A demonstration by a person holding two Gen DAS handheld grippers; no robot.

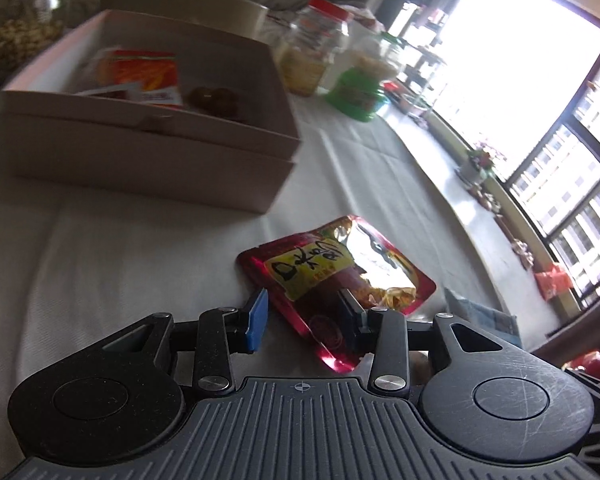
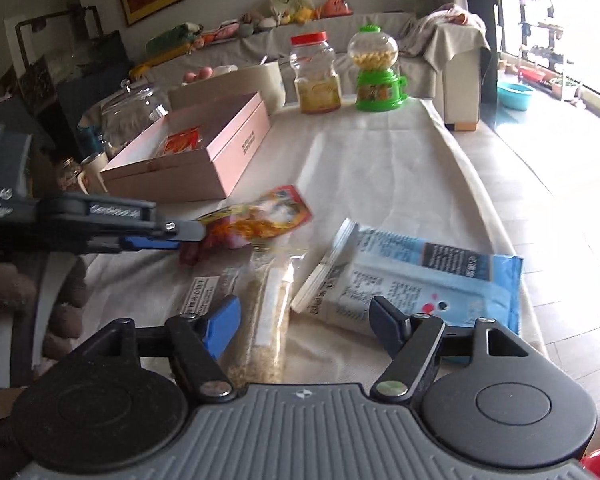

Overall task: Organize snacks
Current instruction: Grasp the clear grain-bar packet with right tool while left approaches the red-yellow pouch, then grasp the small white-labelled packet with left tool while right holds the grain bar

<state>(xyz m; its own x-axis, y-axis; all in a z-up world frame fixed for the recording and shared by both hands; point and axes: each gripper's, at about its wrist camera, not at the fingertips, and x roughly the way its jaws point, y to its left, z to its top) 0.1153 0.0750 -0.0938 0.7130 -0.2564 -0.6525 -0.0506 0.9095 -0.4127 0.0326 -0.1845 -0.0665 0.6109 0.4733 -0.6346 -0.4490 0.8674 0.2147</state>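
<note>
Red snack pouch (image 1: 336,276) lies between left tool (image 1: 304,316) fingers.

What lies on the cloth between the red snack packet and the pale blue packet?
A clear bag of grain-like snack lies between the red snack packet and the pale blue packet; the right wrist view shows it.

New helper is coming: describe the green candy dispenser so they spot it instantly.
Start at the open pink box on the white-clothed table. Beyond it stands a red-lidded jar; the green candy dispenser is beside that, alone in having a clear globe on a green base.
</note>
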